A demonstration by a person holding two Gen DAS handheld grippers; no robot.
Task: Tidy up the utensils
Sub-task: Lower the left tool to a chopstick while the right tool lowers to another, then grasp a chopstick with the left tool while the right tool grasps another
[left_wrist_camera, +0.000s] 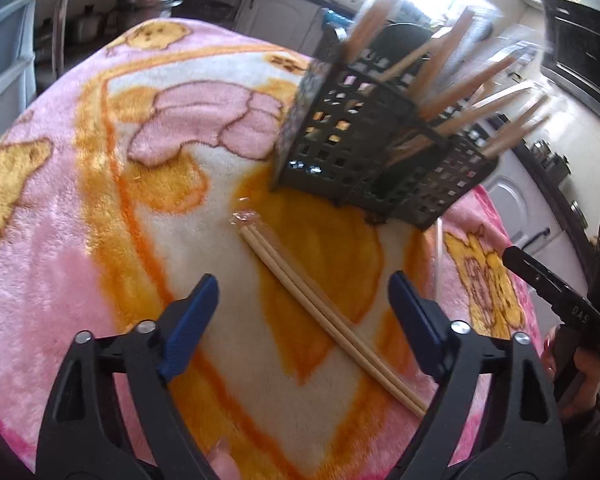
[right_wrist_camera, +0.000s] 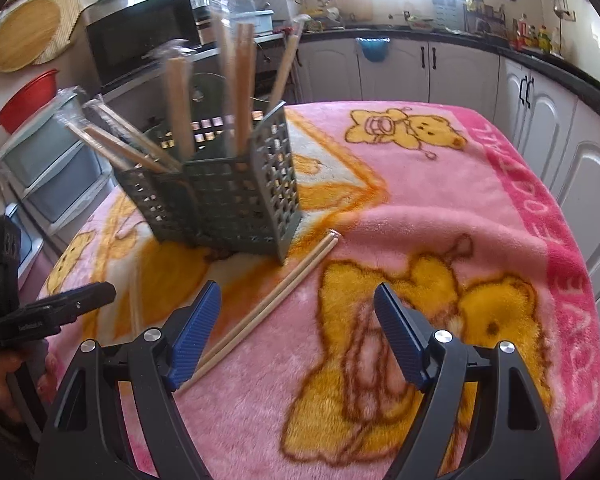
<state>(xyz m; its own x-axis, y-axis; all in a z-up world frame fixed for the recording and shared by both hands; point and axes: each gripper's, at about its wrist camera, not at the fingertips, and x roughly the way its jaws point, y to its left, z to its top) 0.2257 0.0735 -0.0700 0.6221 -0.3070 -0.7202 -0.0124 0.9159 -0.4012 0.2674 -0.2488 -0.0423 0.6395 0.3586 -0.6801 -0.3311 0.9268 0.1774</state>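
Observation:
A pair of wooden chopsticks [left_wrist_camera: 328,320] in a clear wrapper lies flat on the pink blanket, running diagonally. My left gripper [left_wrist_camera: 303,280] hovers open just above them, its blue pads on either side and apart from them. A dark grey perforated utensil holder [left_wrist_camera: 364,152] stands behind, tilted, with several wrapped chopsticks sticking out. In the right wrist view the same chopsticks [right_wrist_camera: 276,300] pass close by the left pad of my open right gripper [right_wrist_camera: 298,294], which holds nothing. The holder [right_wrist_camera: 220,192] stands just beyond them.
The pink and orange cartoon blanket [right_wrist_camera: 440,208] covers the whole table and drops off at its edges. The other gripper's black body [right_wrist_camera: 60,308] and a hand show at the left. White kitchen cabinets [right_wrist_camera: 480,72] and a microwave [right_wrist_camera: 140,32] stand beyond the table.

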